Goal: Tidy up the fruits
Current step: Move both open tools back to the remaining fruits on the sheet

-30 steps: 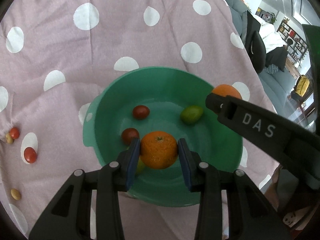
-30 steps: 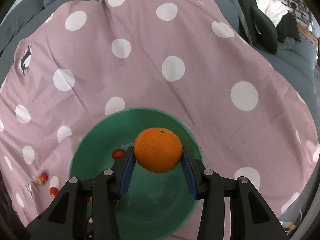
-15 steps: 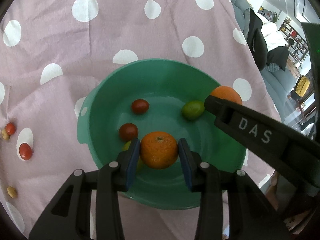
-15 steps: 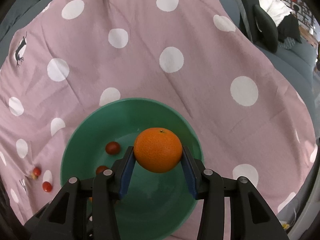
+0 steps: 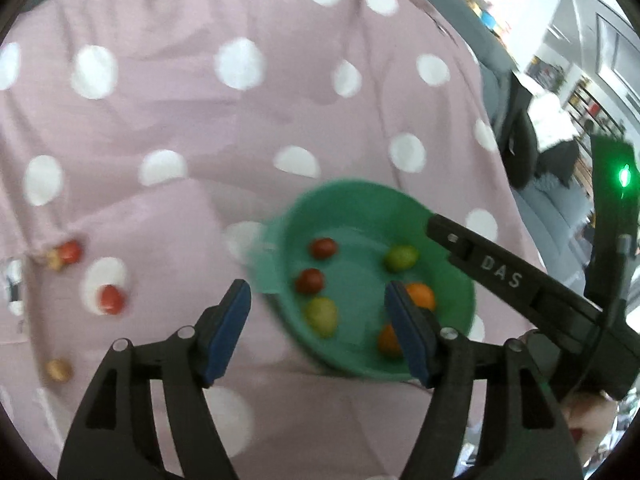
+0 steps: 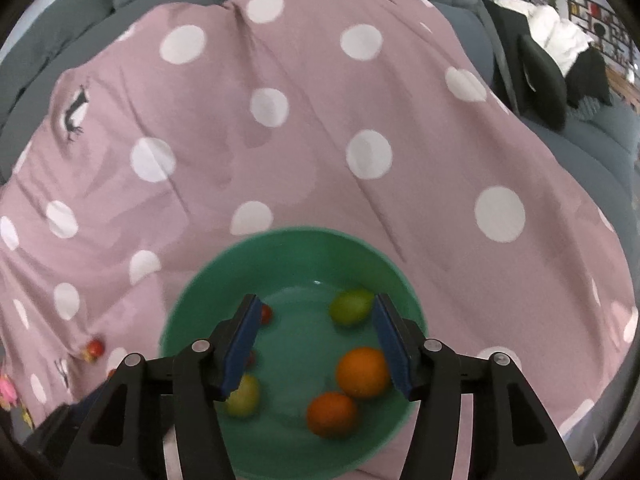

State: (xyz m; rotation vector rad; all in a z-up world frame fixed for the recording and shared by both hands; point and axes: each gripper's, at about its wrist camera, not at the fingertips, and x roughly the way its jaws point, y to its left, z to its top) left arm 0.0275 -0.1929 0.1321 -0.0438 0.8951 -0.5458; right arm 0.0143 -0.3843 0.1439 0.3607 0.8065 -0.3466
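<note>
A green bowl (image 5: 352,204) (image 6: 288,248) sits on the pink polka-dot cloth. It holds two oranges (image 6: 362,372) (image 6: 331,414), two green fruits (image 6: 350,307) (image 6: 243,396) and two red tomatoes (image 5: 323,248) (image 5: 309,281). My left gripper (image 5: 318,332) is open and empty, over the bowl's left rim. My right gripper (image 6: 316,344) is open and empty above the bowl; its finger (image 5: 500,276) crosses the left wrist view. Loose red tomatoes (image 5: 111,299) (image 5: 69,251) and small yellow fruits (image 5: 57,369) lie on the cloth to the left.
The cloth (image 6: 312,152) covers a grey sofa (image 6: 132,12). Dark and white cushions (image 6: 560,60) lie at the far right. A room with shelves shows beyond the right edge (image 5: 576,92).
Both grippers have opened and let go of their oranges, which now lie in the bowl. The left gripper has swung to the left, so the bowl now sits to its right.
</note>
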